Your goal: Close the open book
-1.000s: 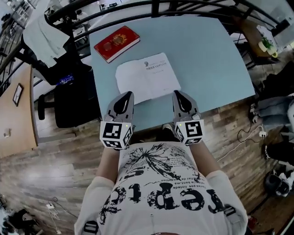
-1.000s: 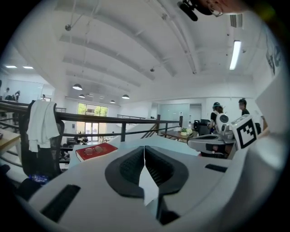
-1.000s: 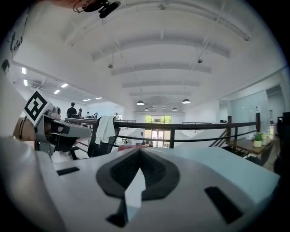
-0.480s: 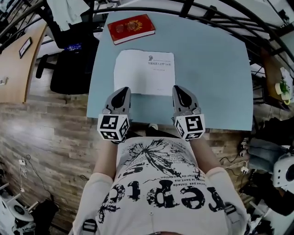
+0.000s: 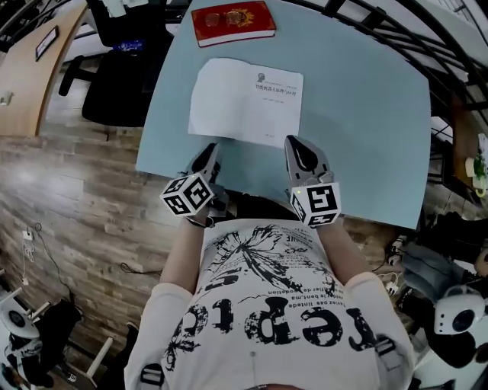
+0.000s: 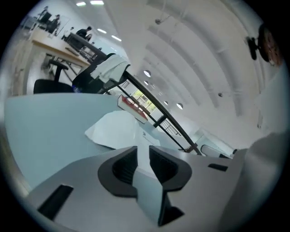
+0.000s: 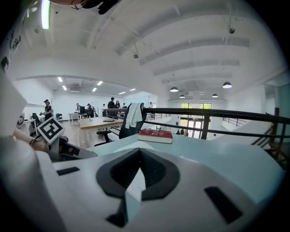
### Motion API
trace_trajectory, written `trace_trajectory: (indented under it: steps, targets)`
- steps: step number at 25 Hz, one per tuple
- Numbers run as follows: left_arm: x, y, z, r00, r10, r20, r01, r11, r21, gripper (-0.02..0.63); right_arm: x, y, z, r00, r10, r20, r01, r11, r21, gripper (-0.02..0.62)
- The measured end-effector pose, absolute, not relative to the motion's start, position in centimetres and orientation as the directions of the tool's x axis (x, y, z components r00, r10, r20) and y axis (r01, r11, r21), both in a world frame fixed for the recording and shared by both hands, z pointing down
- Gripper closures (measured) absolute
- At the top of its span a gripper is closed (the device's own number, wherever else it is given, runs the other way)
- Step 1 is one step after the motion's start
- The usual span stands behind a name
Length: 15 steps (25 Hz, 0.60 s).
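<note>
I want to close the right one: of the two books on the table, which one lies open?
The white book, its pages facing up. The red book beyond it shows only its shut cover.
</note>
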<state>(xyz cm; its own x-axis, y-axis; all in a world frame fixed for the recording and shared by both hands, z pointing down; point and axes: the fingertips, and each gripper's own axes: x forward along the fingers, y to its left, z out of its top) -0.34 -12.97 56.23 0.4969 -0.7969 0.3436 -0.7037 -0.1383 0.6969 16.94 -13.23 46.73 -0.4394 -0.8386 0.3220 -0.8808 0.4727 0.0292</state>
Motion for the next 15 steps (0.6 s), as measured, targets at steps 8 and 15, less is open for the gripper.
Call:
trace_trajectory:
  steps: [8, 15]
  targets:
    - [-1.7, -15.3, 60.5, 0.445, -0.854, 0.269, -0.341, 0.116, 0.933, 0.403, 16.7, -14.0, 48.5, -0.444, -0.817, 0.367, -0.871, 0.491, 0.039, 0.584]
    - [-2.7, -17.3, 61.9, 0.38, -0.896, 0.23, -0.14, 0.19, 0.972, 0.388, 17.6, -14.7, 48.3, -0.423, -0.826, 0.372, -0.878, 0.475, 0.055, 0.584]
